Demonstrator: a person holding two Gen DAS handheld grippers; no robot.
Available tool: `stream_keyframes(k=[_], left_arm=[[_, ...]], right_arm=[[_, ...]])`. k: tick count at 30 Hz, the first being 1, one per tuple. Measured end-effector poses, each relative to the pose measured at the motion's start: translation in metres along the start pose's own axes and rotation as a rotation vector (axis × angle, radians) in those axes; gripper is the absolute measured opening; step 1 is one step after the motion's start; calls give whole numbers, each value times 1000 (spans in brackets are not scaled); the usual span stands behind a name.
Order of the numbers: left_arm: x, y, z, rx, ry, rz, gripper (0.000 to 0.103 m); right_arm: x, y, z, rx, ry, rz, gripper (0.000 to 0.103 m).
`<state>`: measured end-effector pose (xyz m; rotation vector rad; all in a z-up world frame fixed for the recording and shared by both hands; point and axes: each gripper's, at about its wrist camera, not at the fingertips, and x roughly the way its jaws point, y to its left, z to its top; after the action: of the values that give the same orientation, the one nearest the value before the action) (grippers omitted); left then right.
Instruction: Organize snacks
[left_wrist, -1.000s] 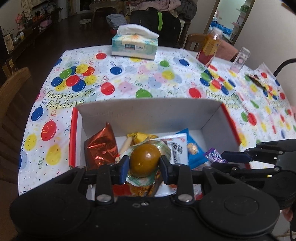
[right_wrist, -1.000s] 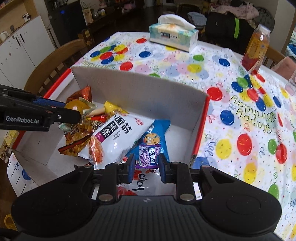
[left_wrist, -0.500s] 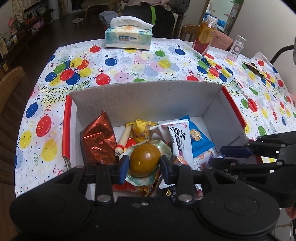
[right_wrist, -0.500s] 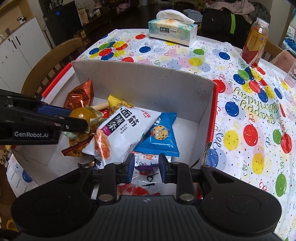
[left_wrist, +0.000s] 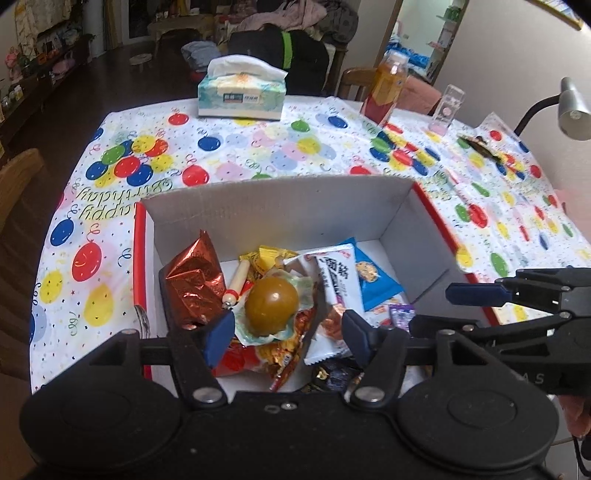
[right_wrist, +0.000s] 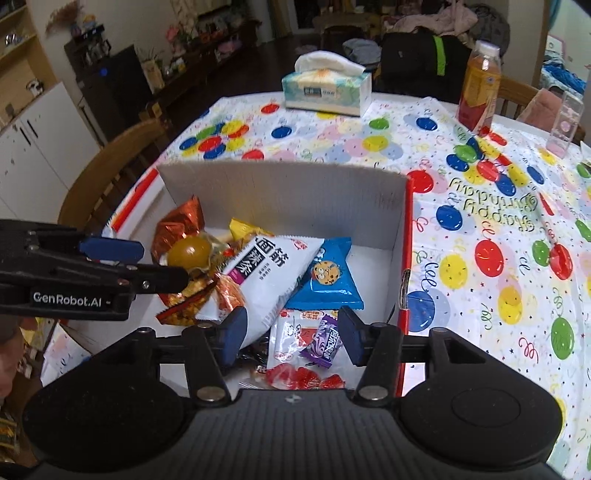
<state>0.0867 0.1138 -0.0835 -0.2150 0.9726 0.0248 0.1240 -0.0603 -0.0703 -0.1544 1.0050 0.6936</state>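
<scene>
Both grippers' jaws have spread wide, the left gripper (left_wrist: 286, 334) releasing the brown ball snack (left_wrist: 271, 304).

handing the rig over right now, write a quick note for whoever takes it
Left gripper: open, empty, above the near end of the box, with the brown egg-shaped snack lying between its fingers, not gripped.
Right gripper: open, empty, above the purple candy at the box's near right.
In the box: egg snack, purple candy, white noodle-strip bag, blue cookie packet, copper foil packet, plus several more wrappers underneath.
On the table outside the box: only a tissue box and a drink bottle.
Done: snacks are gathered in the box.
Left: I see no loose snacks; tidy the heap if wanted.
</scene>
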Motion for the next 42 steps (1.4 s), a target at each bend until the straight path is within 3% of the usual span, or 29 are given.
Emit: stream_keyframes(k=[2, 5, 9, 12, 19, 24, 29, 42], left_arm=[[-7, -2, -1, 13, -18, -6, 69], [-21, -6, -3, 34, -55, -17, 76], [-38, -9, -6, 53, -95, -36, 84], [-50, -11, -9, 71, -124, -41, 89], [-73, -15, -18, 87, -168, -28, 95], [-88, -17, -27, 103, -200, -11, 102], [-100, -14, -31, 86, -215, 9, 103], [-115, -14, -42, 50, -242, 73, 103]], right_arm=[[-7, 2, -1, 6, -17, -4, 54], [-19, 5, -2, 16, -49, -10, 65], [-34, 9, -5, 32, -82, -10, 67], [-43, 11, -8, 46, -100, -8, 77], [-65, 14, -16, 77, -142, -52, 78], [-81, 16, -21, 89, -183, -68, 86], [-93, 20, -28, 106, -218, -79, 102], [-113, 33, -53, 152, -282, -126, 103]])
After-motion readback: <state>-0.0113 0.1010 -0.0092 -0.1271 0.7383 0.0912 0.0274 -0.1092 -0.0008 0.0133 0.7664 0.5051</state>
